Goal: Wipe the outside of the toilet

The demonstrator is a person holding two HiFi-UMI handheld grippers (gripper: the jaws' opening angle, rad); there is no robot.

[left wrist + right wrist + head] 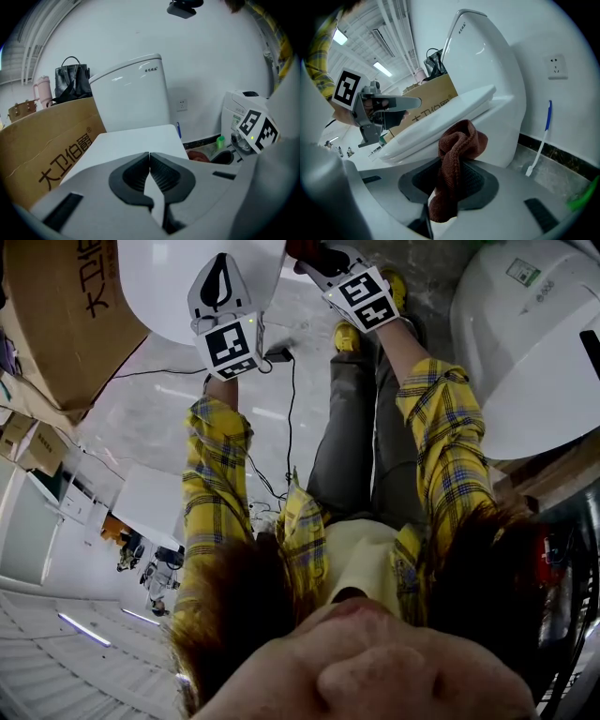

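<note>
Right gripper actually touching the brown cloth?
Touching. The right gripper view shows the right gripper with jaws shut on the brown cloth, which bunches out above them.

Cardboard box [51, 154] side has big dark print 大卫伯爵 with a small ® after it; small logo on toilet tank [133, 96] lid edge is too tiny to read.
</note>
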